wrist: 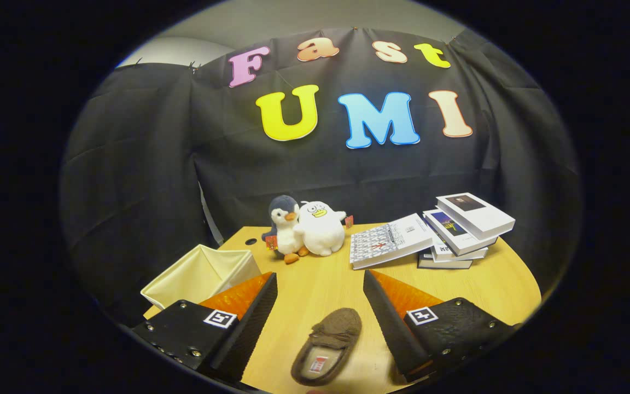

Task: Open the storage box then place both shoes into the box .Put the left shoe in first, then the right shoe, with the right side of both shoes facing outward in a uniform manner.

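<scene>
Gripper view, wooden table (315, 284): the gripper (320, 320) is being held wide open, its two black ridged fingers (249, 323) with orange backs spread well apart and gripping nothing; one brown fuzzy moccasin slipper (328, 345) with a pale lining is being shown lying on the table between the fingers, touched by neither, toe pointing away; whether it is the left or right shoe cannot be told. A cream fabric storage box (200, 273), already standing open, is being seen just beyond the left finger. Further back: two plush penguins (304, 227), one grey, one white; a stack of books (446, 232). Risk, as judged: the wrong shoe being taken first; the soft upper being pinched unevenly, so the slipper is twisted and its right side is being turned inward at placement; the light box being nudged.
</scene>
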